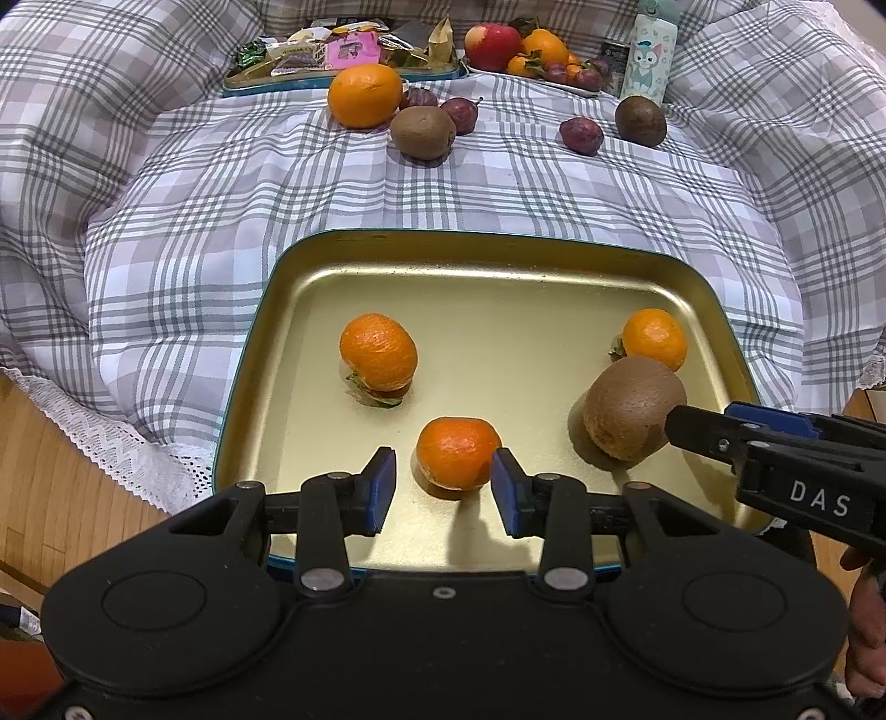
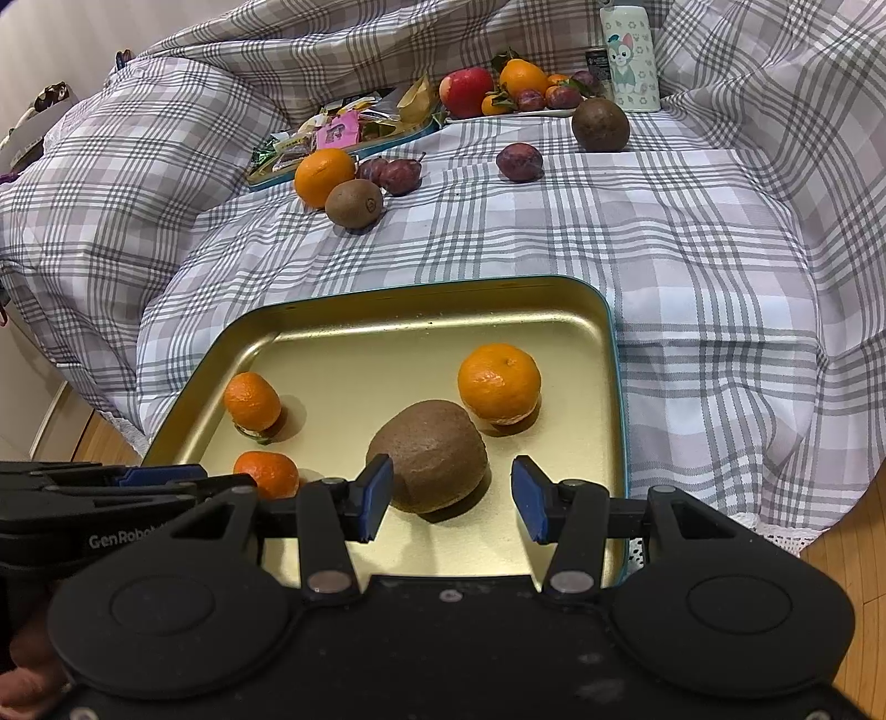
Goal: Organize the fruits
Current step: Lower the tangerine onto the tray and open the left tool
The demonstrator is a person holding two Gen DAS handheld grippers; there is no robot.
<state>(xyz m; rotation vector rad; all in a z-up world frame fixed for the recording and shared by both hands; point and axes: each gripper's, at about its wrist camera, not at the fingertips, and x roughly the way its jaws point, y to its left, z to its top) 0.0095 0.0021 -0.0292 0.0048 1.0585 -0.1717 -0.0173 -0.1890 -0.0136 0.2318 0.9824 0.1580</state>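
- We are finding the left tongs (image 1: 443, 487) standing apart over the near edge of the gold tray (image 1: 498, 288), with a small mandarin (image 1: 457, 453) lying between the blue pads; the right-hand pad is looking as if it is touching the peel, the other is standing clear, so nothing is clamped.
- We are finding the right tongs (image 2: 451, 501) spread wide around a kiwi (image 2: 429, 462) resting on the tray floor. The left-hand pad is sitting just beside the skin, the right-hand pad is well clear, and whether either is touching we cannot tell.
- We are judging that both fruits are lying in the tray because it is serving as the collecting place, and that the tongs are opened wide enough to pass each fruit freely.
- We are noting two more mandarins in the tray: one with a leaf (image 1: 378, 359) towards the left, one (image 1: 654, 338) just behind the kiwi near the far right corner.
- Beyond the tray, loose on the checked bedcover (image 1: 166, 221), we are recording a large orange (image 1: 364, 95), a second kiwi (image 1: 422, 132), several plums (image 1: 580, 135) and a dark round fruit (image 1: 640, 119); these appear yet to be sorted.
- Further back we are seeing a tin of wrapped snacks (image 1: 332, 55), a plate of mixed fruit (image 1: 526, 52) and a cartoon-printed bottle (image 1: 649, 55).
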